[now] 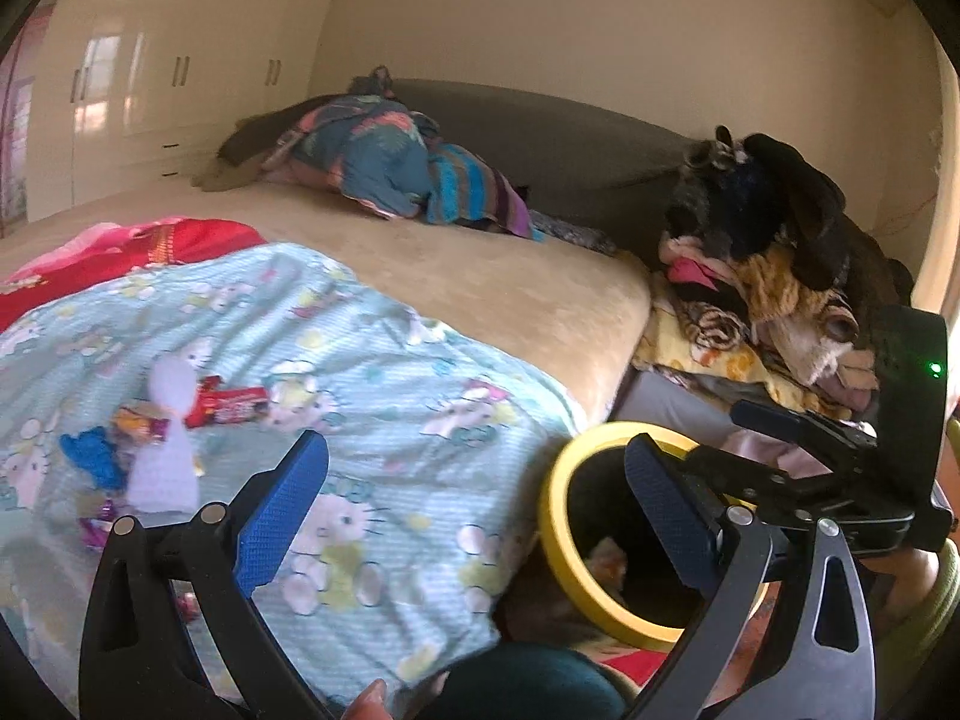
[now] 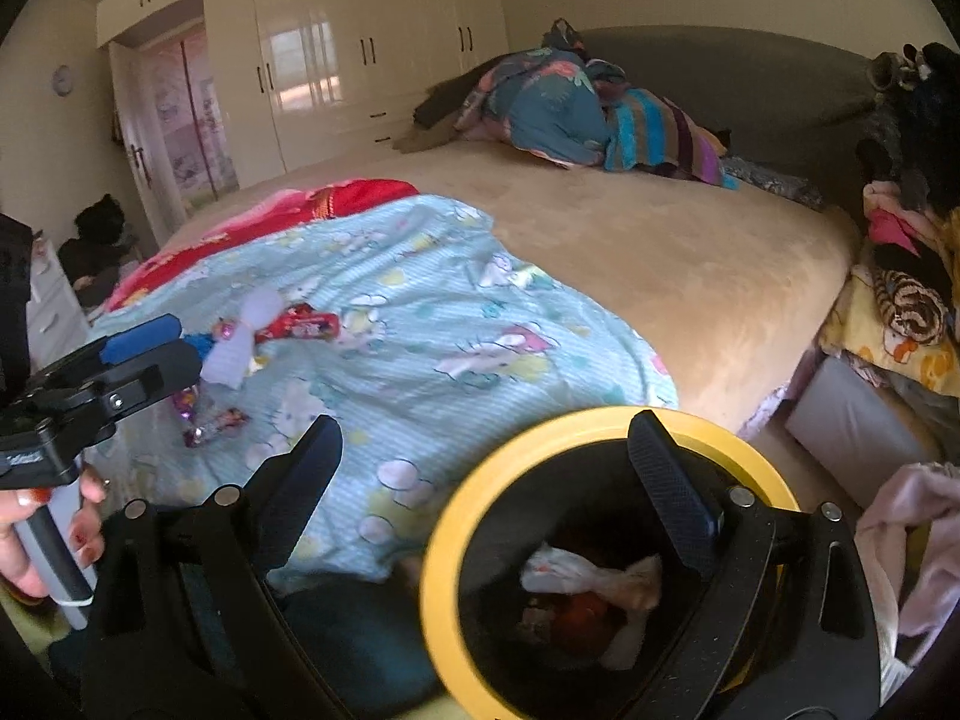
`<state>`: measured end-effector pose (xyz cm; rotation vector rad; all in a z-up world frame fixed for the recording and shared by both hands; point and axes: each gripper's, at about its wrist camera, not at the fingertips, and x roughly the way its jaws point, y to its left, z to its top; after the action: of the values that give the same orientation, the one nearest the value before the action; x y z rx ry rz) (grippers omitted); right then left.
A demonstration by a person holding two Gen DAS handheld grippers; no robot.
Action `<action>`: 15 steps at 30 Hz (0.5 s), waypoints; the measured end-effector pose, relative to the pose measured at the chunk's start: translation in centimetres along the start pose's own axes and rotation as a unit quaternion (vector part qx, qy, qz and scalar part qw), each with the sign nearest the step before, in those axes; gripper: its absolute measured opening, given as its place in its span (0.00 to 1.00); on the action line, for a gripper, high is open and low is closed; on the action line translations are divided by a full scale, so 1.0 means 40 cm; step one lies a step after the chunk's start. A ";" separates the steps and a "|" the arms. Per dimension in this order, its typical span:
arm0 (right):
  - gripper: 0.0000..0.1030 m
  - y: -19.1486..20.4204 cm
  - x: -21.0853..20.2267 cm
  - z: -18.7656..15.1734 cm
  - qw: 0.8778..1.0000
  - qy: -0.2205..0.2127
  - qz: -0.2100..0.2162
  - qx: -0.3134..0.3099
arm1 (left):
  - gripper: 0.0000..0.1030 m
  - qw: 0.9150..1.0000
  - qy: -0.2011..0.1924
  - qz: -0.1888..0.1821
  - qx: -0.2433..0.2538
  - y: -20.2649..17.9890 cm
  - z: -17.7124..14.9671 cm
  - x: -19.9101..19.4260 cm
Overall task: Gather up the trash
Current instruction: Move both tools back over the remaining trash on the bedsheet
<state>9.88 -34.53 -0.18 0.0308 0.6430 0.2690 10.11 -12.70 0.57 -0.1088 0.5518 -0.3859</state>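
Note:
Several wrappers lie on the light-blue cartoon blanket [image 1: 384, 372]: a red wrapper [image 1: 231, 405], a white paper [image 1: 168, 438], a blue scrap [image 1: 90, 456] and a purple foil wrapper [image 1: 96, 522]. The right wrist view shows the same red wrapper [image 2: 300, 324] and white paper [image 2: 237, 342]. A black bin with a yellow rim [image 2: 438, 570] stands beside the bed, with crumpled white paper [image 2: 576, 576] inside. My left gripper [image 1: 480, 510] is open and empty over the blanket's edge, with the bin rim [image 1: 558, 534] behind its right finger. My right gripper [image 2: 489, 492] hangs open and empty above the bin.
The beige bed [image 2: 660, 252] carries a red blanket [image 2: 360, 195] and bundled bedding [image 2: 570, 108] at its head. A heap of clothes [image 1: 780, 276] is piled right of the bed, behind the bin. Glossy wardrobes [image 2: 336, 60] line the far wall. A person's hand [image 2: 36, 546] grips the left tool.

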 end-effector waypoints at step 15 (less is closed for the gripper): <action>0.87 0.098 0.011 0.001 0.997 -0.037 0.045 0.044 | 0.94 0.995 -0.047 0.086 -0.031 0.164 0.022 -0.077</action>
<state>9.32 -30.65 0.01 0.1533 0.5805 0.3248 10.32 -5.45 1.51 -0.1363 0.4760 -0.1942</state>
